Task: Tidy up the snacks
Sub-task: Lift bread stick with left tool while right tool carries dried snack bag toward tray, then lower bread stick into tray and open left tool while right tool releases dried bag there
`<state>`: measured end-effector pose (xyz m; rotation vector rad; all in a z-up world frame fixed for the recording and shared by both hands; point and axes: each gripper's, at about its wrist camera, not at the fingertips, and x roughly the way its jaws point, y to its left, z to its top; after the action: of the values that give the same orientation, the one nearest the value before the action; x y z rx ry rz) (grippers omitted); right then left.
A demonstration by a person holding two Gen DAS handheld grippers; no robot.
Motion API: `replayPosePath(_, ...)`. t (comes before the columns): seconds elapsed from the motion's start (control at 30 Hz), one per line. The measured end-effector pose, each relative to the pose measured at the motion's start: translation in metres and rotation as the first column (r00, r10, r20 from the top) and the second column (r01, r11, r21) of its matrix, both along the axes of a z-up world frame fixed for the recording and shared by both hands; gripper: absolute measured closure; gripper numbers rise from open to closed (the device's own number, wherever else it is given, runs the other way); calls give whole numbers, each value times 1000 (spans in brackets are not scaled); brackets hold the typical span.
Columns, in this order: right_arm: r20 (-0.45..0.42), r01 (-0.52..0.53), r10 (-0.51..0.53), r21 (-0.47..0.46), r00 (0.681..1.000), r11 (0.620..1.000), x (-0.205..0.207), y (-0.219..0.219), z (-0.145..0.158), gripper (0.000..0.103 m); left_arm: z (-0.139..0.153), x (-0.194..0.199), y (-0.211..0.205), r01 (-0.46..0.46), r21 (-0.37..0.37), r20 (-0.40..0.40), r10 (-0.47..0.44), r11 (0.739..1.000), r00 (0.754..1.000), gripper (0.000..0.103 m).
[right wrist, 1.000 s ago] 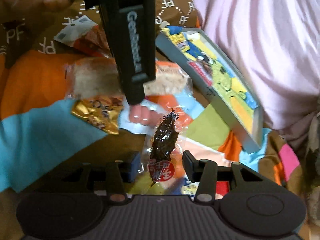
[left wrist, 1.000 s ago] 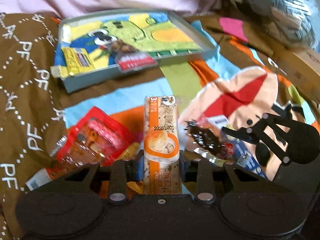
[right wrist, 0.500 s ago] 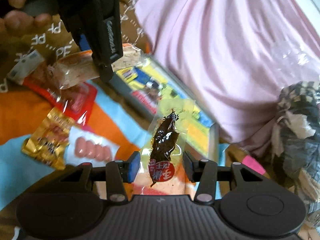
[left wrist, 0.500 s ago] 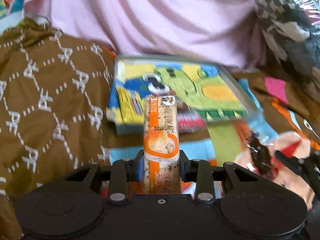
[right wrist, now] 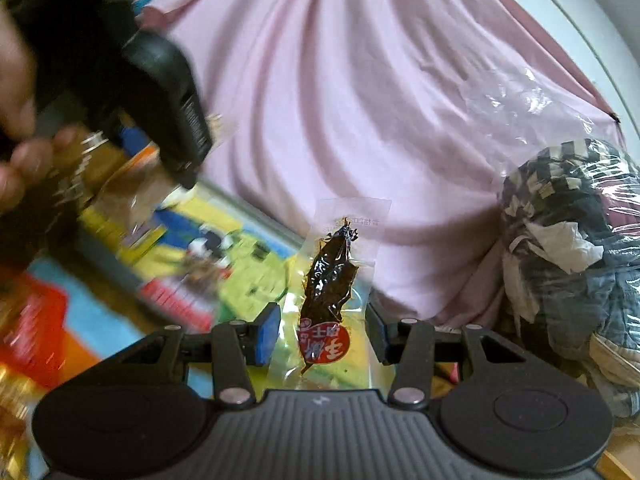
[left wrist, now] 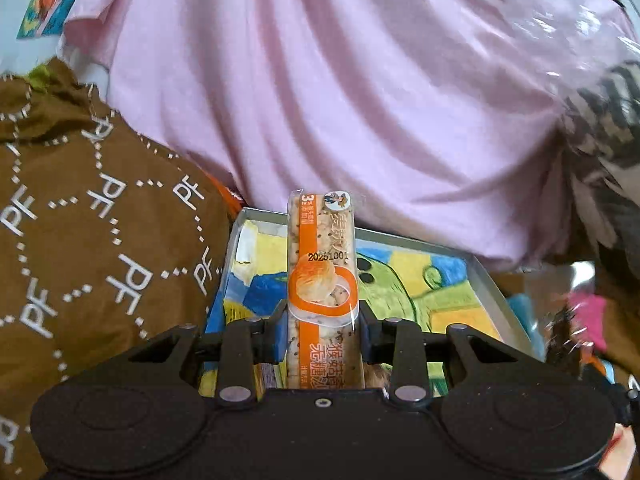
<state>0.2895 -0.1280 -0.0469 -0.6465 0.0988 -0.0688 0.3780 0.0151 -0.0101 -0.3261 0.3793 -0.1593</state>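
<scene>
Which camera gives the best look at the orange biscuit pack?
The left wrist view: the biscuit pack stands centred and sharp in the left hand-held gripper, printed face readable. The right wrist view shows it only as a blur at the far left.

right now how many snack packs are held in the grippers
2: an orange biscuit pack in the left gripper, over the tray; a clear dark-snack pouch in the right gripper.
</scene>
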Motion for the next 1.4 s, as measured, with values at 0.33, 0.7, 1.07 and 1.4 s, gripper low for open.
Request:
replayPosePath(0.33, -10, 40, -39, 116, 999, 992, 78, -1, 4, 52, -20, 43, -6, 4, -12, -62, -4, 1000, 998, 68)
replayPosePath(0.7, -167, 84, -46, 229, 985, 970, 98, -13, -14, 51, -33, 62, -13, 16, 1, -126, -16, 1000, 992, 68)
replayPosePath(1.07, -233, 107, -31, 322, 972, 941, 89, -25, 4, 21, -30, 54, -19, 36, 20, -155, -32, 999, 987, 53)
replayPosePath(1.4, -162, 93, -28, 406, 986, 909, 43, -44, 44, 6, 3, 11, -18, 22, 33, -73, -20, 999, 997, 17)
